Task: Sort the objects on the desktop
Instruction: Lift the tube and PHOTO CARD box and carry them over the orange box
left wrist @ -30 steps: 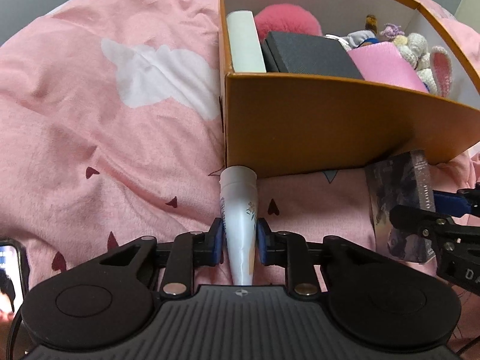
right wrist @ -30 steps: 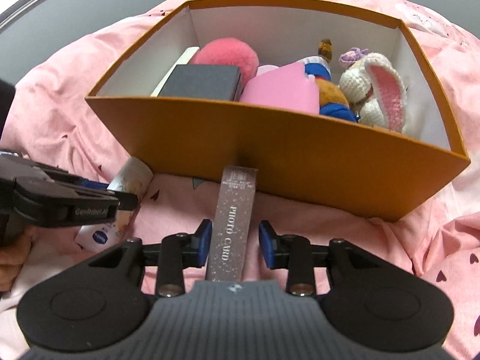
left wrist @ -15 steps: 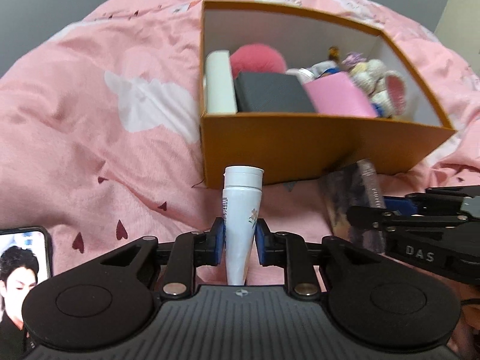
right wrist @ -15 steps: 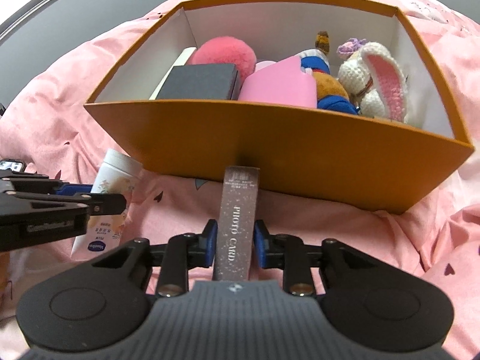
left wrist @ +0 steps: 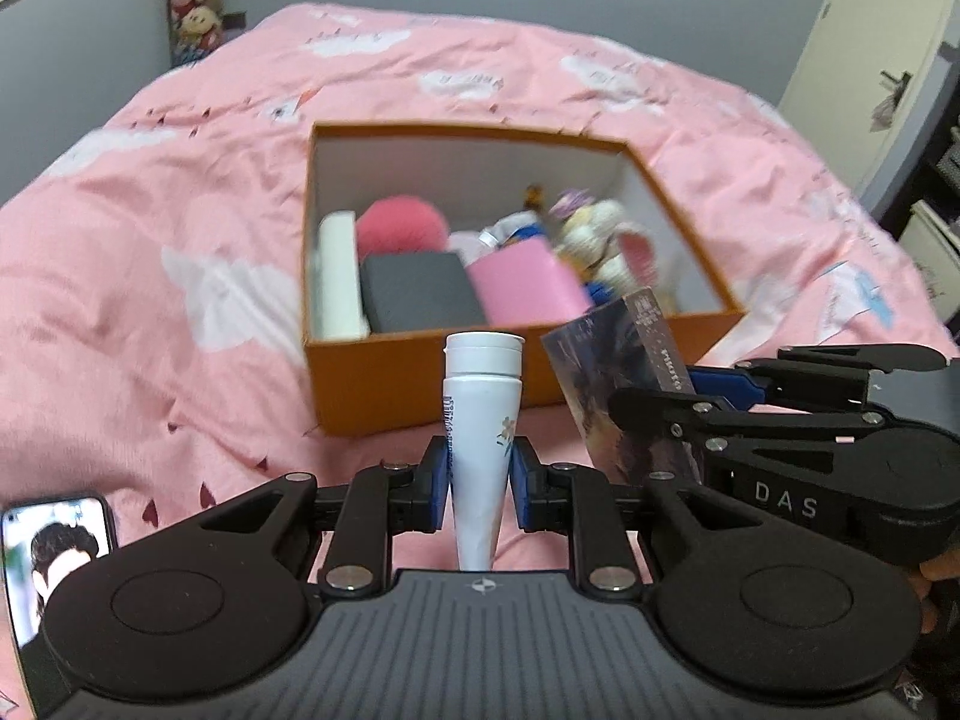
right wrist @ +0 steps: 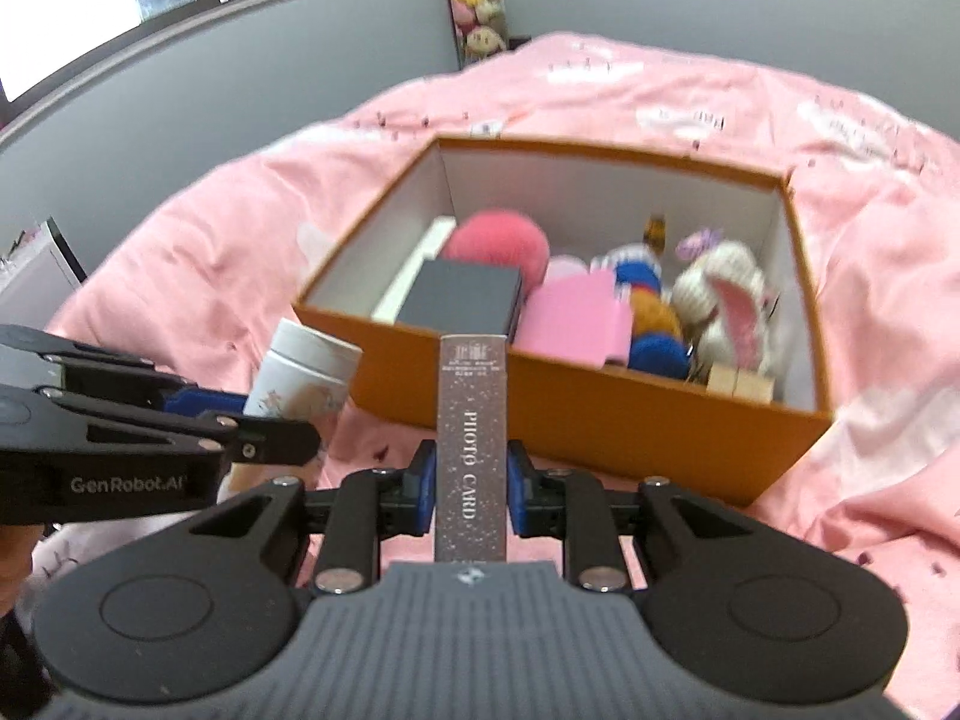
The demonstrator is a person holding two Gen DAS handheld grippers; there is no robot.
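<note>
Currently the left gripper (left wrist: pixel 479 474) is clamped on a white tube (left wrist: pixel 482 420), cap forward; the right gripper (right wrist: pixel 471 477) is clamped on a photo card box (right wrist: pixel 471 444). Both items are held above the pink bedding (left wrist: pixel 180 240), near the orange box (right wrist: pixel 600 414).

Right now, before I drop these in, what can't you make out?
- Box floor: covered by the items, both views.
- Toys: motion-blurred, both views.
- Tube label: too small, left wrist.
- Card pack back face: edge-on, right wrist.
- Phone: cut by the frame edge, left wrist.
</note>
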